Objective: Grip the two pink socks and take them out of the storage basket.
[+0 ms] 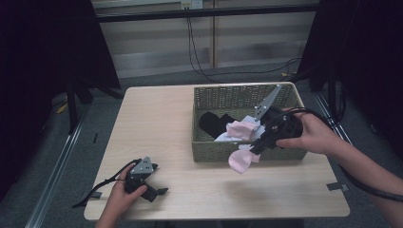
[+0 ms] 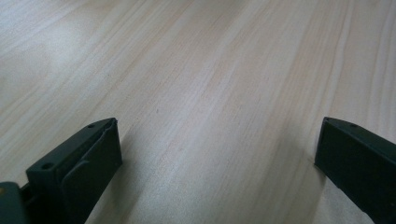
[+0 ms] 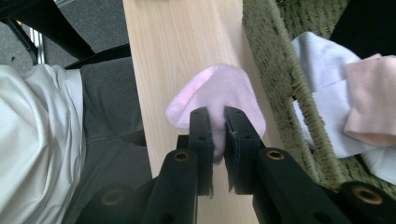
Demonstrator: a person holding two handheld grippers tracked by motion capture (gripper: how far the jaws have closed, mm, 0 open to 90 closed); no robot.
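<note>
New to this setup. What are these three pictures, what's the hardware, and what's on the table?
There is no robot arm here: a person holds a hand-held gripper in each hand, each with two black fingers. The high view looks down on the table from above the person's side. The other two pictures come from cameras riding on the grippers, looking along their fingers.

The left gripper rests on the bare wood near the table's front edge; in its own view the fingers stand wide apart with nothing between them.

The right gripper is shut on a pink sock, holding it just over the front wall of a woven basket. Inside the basket lie more clothes: a peach-pink piece, something white and something black.
</note>
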